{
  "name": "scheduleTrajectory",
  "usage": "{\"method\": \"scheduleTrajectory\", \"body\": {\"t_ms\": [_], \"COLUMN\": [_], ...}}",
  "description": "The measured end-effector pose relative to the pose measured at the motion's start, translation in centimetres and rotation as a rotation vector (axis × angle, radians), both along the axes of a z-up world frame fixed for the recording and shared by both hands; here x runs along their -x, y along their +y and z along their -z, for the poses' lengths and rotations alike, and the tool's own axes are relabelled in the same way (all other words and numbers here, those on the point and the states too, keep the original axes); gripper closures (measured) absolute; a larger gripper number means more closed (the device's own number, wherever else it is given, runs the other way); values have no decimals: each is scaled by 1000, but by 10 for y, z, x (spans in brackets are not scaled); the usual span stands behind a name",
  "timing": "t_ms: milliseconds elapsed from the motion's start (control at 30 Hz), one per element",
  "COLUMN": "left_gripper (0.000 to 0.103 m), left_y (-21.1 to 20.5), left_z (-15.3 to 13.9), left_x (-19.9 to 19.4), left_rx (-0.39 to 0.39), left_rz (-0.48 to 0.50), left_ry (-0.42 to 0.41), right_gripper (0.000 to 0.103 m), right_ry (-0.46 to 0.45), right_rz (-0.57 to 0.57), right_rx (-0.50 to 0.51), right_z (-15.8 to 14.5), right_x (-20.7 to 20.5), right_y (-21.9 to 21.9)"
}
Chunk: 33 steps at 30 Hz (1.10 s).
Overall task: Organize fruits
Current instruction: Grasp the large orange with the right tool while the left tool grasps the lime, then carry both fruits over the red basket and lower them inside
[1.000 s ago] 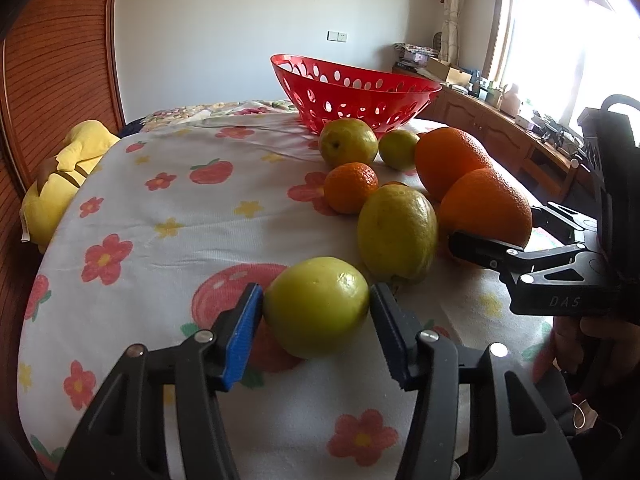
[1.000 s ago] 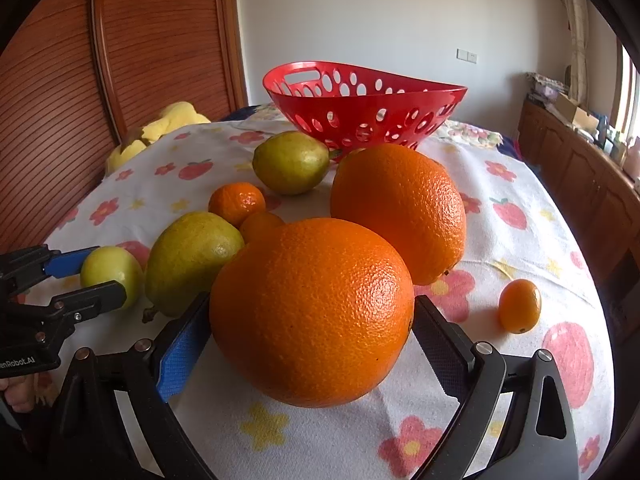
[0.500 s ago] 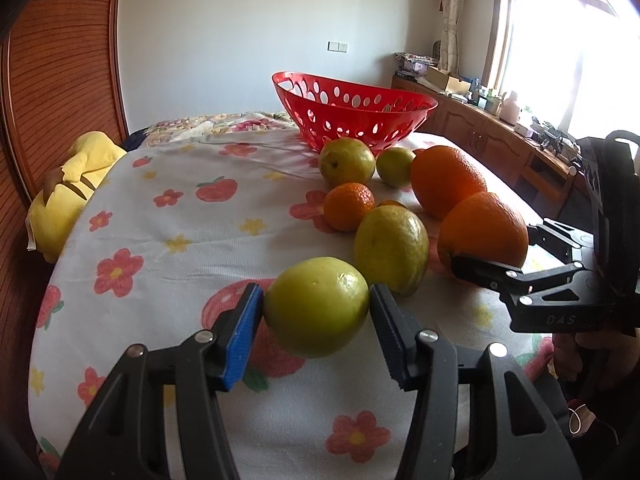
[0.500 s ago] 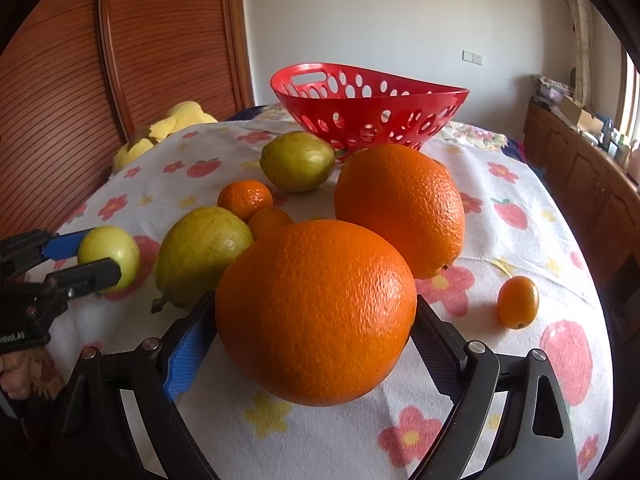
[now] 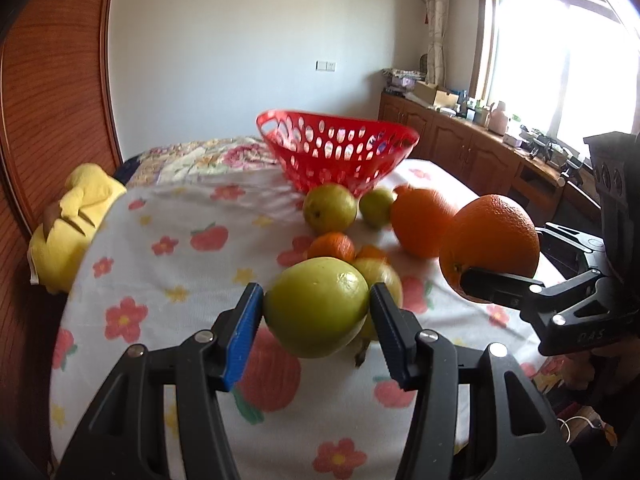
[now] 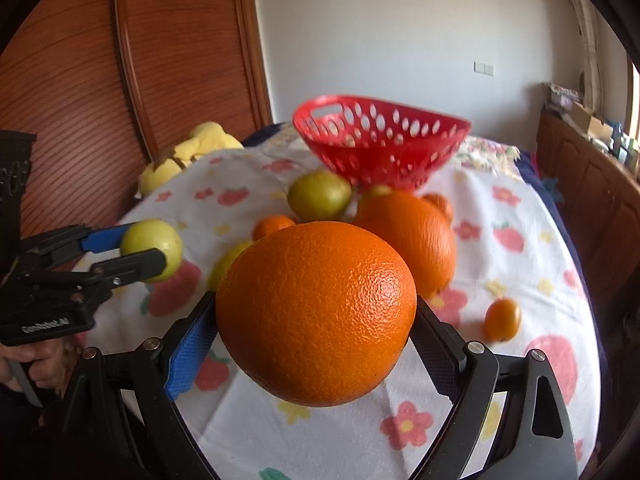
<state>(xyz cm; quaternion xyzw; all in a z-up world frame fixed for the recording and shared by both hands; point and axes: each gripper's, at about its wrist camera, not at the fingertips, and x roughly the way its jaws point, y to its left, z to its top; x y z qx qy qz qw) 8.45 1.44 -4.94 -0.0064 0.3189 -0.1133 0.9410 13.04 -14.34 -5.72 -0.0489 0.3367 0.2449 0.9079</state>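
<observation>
Orange peel: a big orange (image 6: pixel 316 312) fills the right gripper (image 6: pixel 316 320), pads pressed on both flanks and the fruit clear of the cloth (image 6: pixel 520 272).
Green fruit: a green fruit (image 5: pixel 316 306) sits clamped between the left gripper's (image 5: pixel 316 312) pads, one blue, one black, also off the cloth.
Why held so: each fruit is pinched across its widest part, probably so a round skin cannot roll out; one fruit per hand looks meant to save a trip.
Basket: the red basket (image 5: pixel 340 152) stands well beyond both sets of fingertips, straight ahead, mouth up and seemingly empty, the likely drop-off.
Left on the cloth: ahead of the fingers lie a second orange (image 6: pixel 408 236), more green fruit and small tangerines; a kumquat-sized one (image 6: pixel 502 318) lies right of the right fingers.
Beyond: a yellow plush (image 5: pixel 76 216) rests far left of the left fingers.
Writing: "DAS" is moulded on the right gripper's body; the left's white lettering reads roughly "GenRobot.AI", blurred.
Stage: pick-up looks finished, carry and drop not yet done.
</observation>
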Motion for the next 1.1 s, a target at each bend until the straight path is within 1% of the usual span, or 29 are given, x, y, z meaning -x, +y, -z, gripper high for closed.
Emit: {"method": "scheduleTrajectory", "body": {"t_ms": [133,300,367,500,633,767,867,967,1100], "left_gripper": [49,49,49,49,49,49,49,49,49], "left_y": [-1,-4,-4,-1,-4,-8,-11,-11,-13], "left_z": [-17,-33,-37,-45,-53,-57,-57,-53,-45], "left_x": [-9,-34,-47,-75,-104,-132,-153,-173,-194], "left_rx": [-3,-28,-30,-8,-13,-21,-27,-32,-38], "left_rz": [13,31,33,32,37,44,50,54,56], "left_ry": [-31,-55,-58,-54,-49,-48,-39,-26,-1], "right_gripper": [10,10,10,10,10,10,10,10,10], "right_ry": [-27,-71,-85,-94,-83,-66,-41,-11,44], "right_rz": [-12,-23,-26,-14,-13,-31,-53,-80,-126], "right_rx": [-20,1,7,10,21,66,116,161,197], "right_z": [-20,-40,-47,-57,-64,-64,-56,-47,-34], "right_x": [-6,-28,-42,-70,-105,-143,-174,-195,-214], "right_y": [-3,-5,-7,-12,-13,-7,2,11,23]}}
